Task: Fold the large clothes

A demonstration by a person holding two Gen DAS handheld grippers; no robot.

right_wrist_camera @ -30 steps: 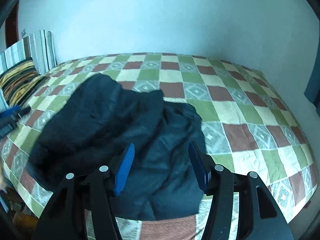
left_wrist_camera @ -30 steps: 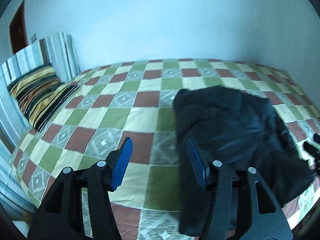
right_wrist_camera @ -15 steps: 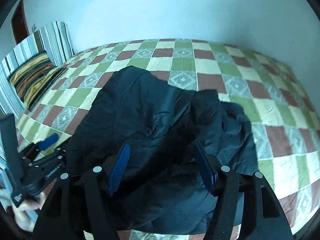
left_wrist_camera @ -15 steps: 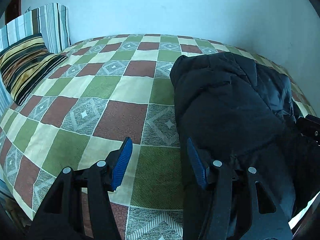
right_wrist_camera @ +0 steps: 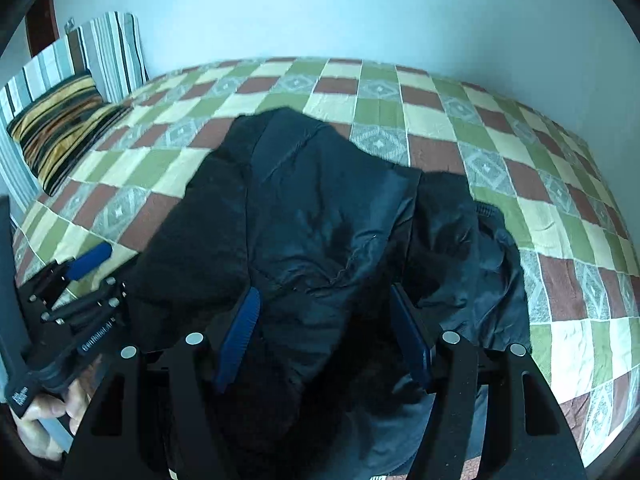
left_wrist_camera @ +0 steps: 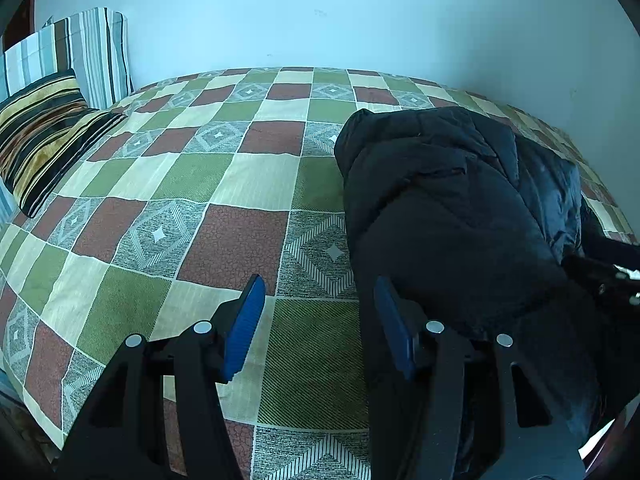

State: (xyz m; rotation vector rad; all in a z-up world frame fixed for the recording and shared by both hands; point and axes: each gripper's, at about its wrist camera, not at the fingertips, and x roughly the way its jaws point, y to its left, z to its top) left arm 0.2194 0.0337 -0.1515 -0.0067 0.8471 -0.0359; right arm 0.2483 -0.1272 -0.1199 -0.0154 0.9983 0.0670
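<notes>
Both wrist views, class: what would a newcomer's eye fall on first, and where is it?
A bulky black jacket lies crumpled on the near part of a bed with a checked cover. Striped pillows lean at the far left. Both tools are open, the right tool over the jacket, the left tool beside it.

A dark jacket [right_wrist_camera: 320, 220] is seen bunched on the checked bedspread [right_wrist_camera: 500, 152] of the bed. The right gripper [right_wrist_camera: 326, 332] is held over its near edge with blue pads [right_wrist_camera: 239, 332] spread apart. The left gripper [right_wrist_camera: 86, 264] is seen at the jacket's left side, beyond it striped pillows [right_wrist_camera: 60, 128].
</notes>
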